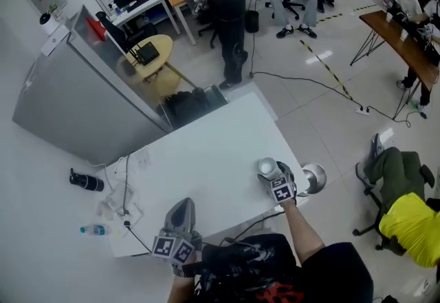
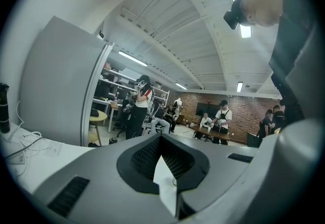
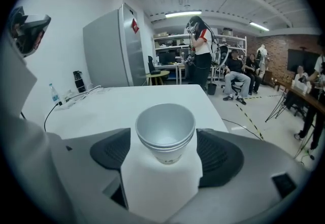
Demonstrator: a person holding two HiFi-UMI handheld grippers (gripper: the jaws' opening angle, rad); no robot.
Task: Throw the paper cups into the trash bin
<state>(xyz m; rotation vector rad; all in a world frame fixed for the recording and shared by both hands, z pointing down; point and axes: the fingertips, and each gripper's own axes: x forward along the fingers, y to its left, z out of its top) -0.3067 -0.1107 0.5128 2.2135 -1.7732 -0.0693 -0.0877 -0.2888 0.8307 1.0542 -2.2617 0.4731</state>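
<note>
A stack of white paper cups (image 3: 165, 129) stands upright on the white table (image 1: 206, 150) near its right edge, also seen from above as the cups (image 1: 266, 165). My right gripper (image 1: 269, 176) has its jaws spread wide on either side of the stack, and the pads do not visibly press on it. A round shiny trash bin (image 1: 313, 178) stands on the floor just past the table's right edge. My left gripper (image 1: 182, 209) hangs over the table's front edge, jaws together and holding nothing.
A tall grey cabinet (image 1: 82, 95) stands at the table's far left. Cables (image 1: 124, 205), a black bottle (image 1: 86, 180) and a water bottle (image 1: 93, 229) lie at the left end. A seated person in yellow (image 1: 412, 219) is on the right; other people stand beyond.
</note>
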